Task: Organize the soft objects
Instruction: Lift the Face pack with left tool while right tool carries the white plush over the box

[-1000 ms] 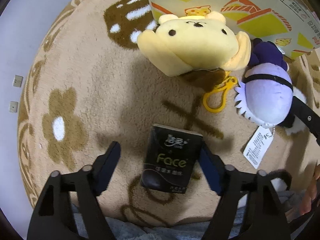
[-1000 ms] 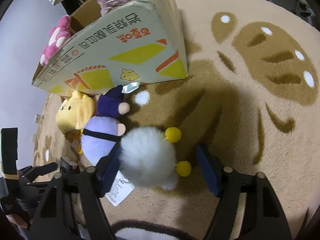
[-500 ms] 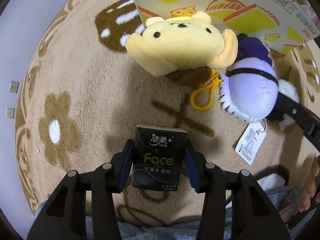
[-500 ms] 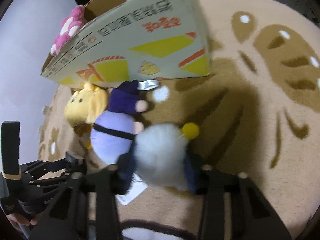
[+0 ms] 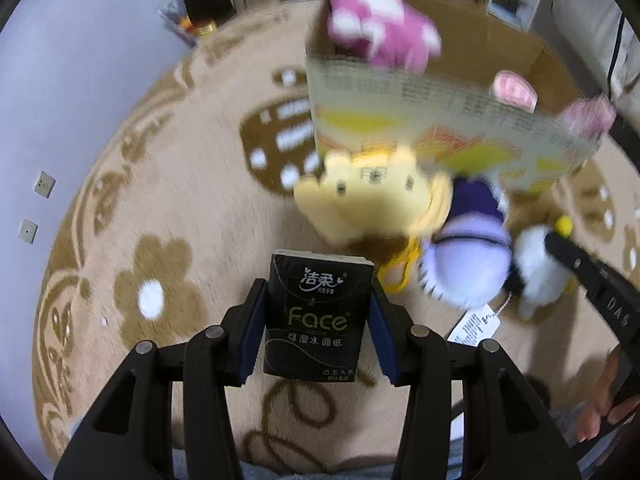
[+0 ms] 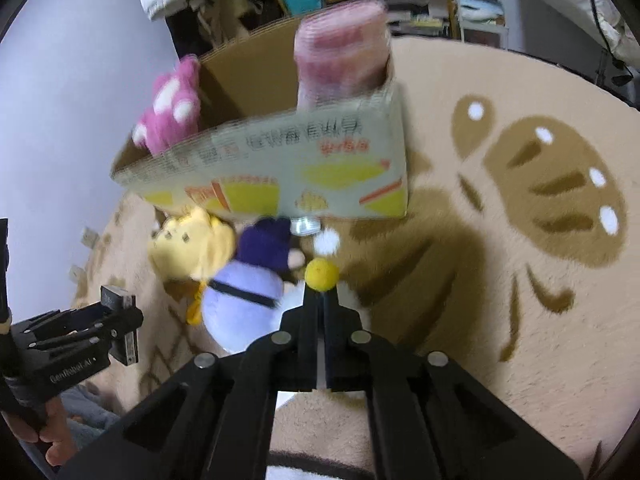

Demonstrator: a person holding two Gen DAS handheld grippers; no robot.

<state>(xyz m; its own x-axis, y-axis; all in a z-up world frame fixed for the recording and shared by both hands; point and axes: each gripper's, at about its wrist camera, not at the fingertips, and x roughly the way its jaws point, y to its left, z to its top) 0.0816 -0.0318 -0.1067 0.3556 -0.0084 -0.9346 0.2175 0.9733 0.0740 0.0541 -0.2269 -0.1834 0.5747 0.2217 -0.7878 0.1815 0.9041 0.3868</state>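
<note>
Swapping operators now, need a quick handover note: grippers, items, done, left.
Left gripper: shut on the black Face tissue pack, held above the beige patterned rug.
Right gripper: shut on the white fluffy plush with yellow pompoms.
Already in the open cardboard box: pink spotted plush, pink rolled towel.
Left: box both held items, then the yellow bear plush and lavender plush lying on the rug in front of the box.

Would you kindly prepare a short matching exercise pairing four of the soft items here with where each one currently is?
Things:
1. black Face tissue pack
2. fluffy white plush with yellow pom-poms
3. bright pink plush toy
4. yellow bear plush

Places:
A. lying on the rug against the box front
B. between the left gripper fingers
C. inside the cardboard box
D. clamped by the right gripper

Pairs: 1-B, 2-D, 3-C, 4-A
</note>
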